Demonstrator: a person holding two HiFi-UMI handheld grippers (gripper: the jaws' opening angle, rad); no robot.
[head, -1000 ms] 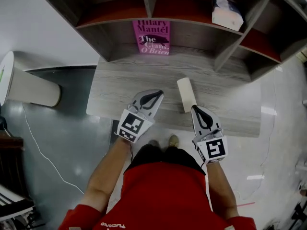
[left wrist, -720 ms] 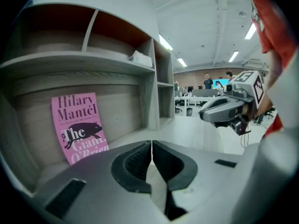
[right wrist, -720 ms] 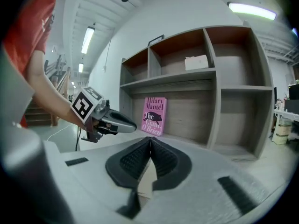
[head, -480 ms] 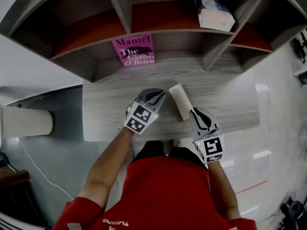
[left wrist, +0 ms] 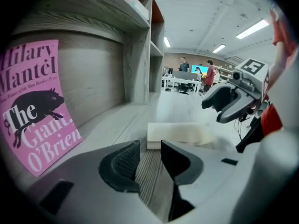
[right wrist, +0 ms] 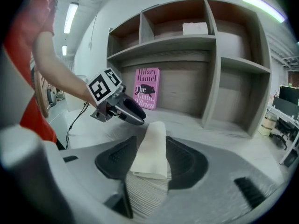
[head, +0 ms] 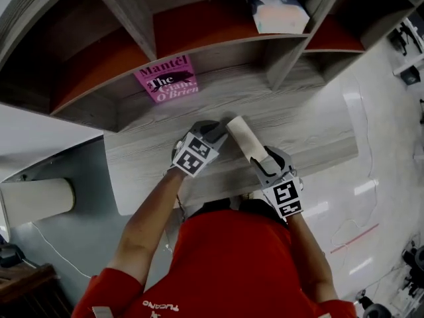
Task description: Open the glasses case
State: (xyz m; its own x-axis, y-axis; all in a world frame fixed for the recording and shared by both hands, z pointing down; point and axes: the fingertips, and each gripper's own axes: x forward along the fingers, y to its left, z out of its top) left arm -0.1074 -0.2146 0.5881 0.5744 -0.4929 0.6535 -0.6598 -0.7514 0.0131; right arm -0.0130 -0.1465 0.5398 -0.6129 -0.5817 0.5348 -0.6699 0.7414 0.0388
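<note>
A cream glasses case (head: 246,143) lies closed on the wooden desk (head: 149,159), running away from me. My left gripper (head: 222,130) is at its far end. In the left gripper view its jaws are opening with only bare desk between them, and the case (left wrist: 180,135) lies just past the tips. My right gripper (head: 262,161) is at the near end. Its jaws are opening and straddle the case (right wrist: 153,146), whose near end sits between the pads; I see no firm grip.
A pink book (head: 165,79) leans against the back of the lower shelf, left of the case. A wooden shelf unit (head: 132,18) rises behind the desk, with a tissue pack (head: 275,8) in an upper compartment. The desk's front edge is just below both grippers.
Both grippers came forward and down to the case, the left to its far end, the right over its near end. Both sets of jaws went from shut to apart.
</note>
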